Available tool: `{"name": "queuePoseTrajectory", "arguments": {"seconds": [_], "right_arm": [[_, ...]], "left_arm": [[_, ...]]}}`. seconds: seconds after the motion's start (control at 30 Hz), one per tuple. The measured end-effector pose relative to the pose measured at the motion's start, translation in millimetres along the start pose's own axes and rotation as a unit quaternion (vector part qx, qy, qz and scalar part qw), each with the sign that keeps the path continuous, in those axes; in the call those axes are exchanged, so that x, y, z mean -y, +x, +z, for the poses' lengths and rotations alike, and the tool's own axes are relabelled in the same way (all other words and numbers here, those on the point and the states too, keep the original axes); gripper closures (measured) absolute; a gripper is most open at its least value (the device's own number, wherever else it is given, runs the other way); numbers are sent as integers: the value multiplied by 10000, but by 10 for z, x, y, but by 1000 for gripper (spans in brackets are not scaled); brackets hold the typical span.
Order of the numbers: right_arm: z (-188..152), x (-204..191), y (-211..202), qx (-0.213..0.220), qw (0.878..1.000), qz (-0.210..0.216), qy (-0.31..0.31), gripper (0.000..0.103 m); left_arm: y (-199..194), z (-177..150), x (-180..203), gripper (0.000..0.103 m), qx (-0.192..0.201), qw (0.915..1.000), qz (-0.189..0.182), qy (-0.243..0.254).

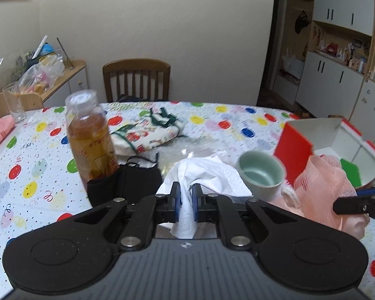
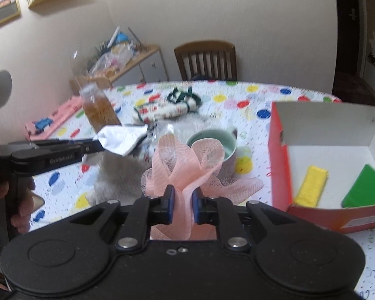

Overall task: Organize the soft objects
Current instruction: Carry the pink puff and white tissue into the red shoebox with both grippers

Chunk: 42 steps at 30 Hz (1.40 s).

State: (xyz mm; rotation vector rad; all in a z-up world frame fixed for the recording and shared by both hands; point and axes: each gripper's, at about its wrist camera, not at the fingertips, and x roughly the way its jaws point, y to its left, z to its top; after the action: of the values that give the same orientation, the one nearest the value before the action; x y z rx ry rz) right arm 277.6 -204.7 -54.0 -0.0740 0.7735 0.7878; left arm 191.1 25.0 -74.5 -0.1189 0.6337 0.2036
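Balloon-print cloth covers the tabletop (image 1: 37,150), cream wall behind, a wooden chair (image 1: 136,80) pushed in at the far edge, white cupboards (image 1: 330,75) off beyond the doorway. The pale green cup (image 1: 260,172) sits mid-table, glossy and round. Just left of the cup, the left gripper (image 1: 186,195) is clenched on a white paper towel (image 1: 205,172), soft and crumpled, a strip pinched between the blue fingers (image 1: 177,198). Further left of the cup stands a clear bottle (image 1: 90,135) of amber drink beside a black cloth (image 1: 125,180). In front of the cup, the right gripper (image 2: 183,200) grasps a pink mesh puff (image 2: 185,165), netted and frilly, bunched between its fingers. Right of the cup, a red-and-white box (image 2: 277,155) lies open.
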Motion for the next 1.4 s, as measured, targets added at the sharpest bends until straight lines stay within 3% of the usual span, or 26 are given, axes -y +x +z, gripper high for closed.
{"name": "queuePoseTrajectory", "arguments": {"seconds": [0.37,0.77,1.13,1.4], "right_arm": [[232,369,-599,784,9968,24,133,90],[417,1042,-982,1352,9893,-386,388,90],[445,1720,-1022,1388,9849,-841,601,90],[500,2072,-729,1118,9871,-980,592,93]], "left_arm": [[-287,280,589,93,341,9983,-323,354],[-238,526,1369,93,513,9929,-660,841],[95,590,2101,93,321,9865,-915,1323],[523,585,2504,93,-53,9818,-959,1641]]}}
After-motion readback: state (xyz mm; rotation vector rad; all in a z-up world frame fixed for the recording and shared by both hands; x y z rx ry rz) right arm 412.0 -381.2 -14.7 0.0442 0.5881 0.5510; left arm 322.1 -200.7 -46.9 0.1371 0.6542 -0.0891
